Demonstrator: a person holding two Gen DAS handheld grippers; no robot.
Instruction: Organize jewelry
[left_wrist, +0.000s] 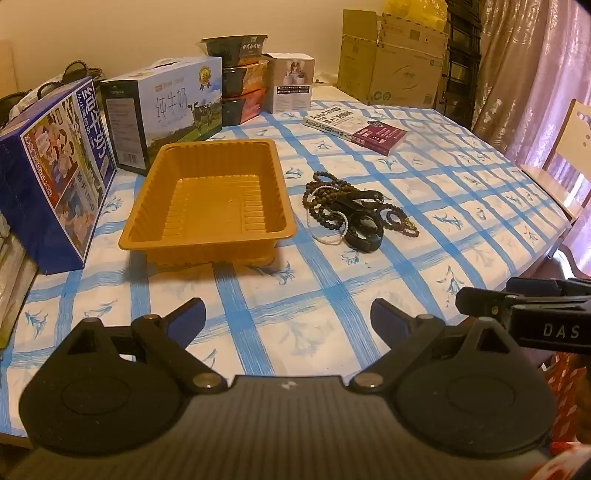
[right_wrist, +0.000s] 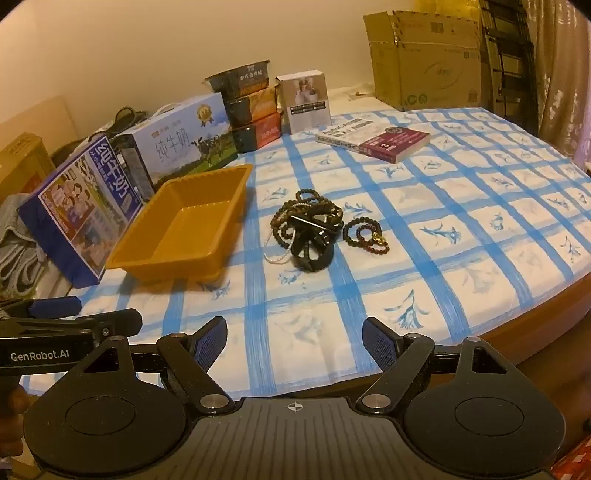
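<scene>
A pile of jewelry (left_wrist: 354, 208) lies on the blue-checked tablecloth: dark bead strands, a thin white pearl strand (left_wrist: 332, 236) and black bangles (left_wrist: 364, 232). It also shows in the right wrist view (right_wrist: 314, 230), with a dark red bead bracelet (right_wrist: 369, 236) at its right. An empty orange plastic tray (left_wrist: 210, 199) stands left of the pile; the right wrist view shows the tray (right_wrist: 184, 229) too. My left gripper (left_wrist: 288, 317) is open and empty, low over the near table edge. My right gripper (right_wrist: 294, 339) is open and empty, also well short of the pile.
Milk cartons (left_wrist: 55, 173) (left_wrist: 166, 110) stand left and behind the tray. Stacked food bowls (left_wrist: 242, 77), a small white box (left_wrist: 291, 83) and a book (left_wrist: 354, 125) sit farther back. A cardboard box (left_wrist: 391, 59) stands behind the table; a chair (left_wrist: 565, 162) is at right.
</scene>
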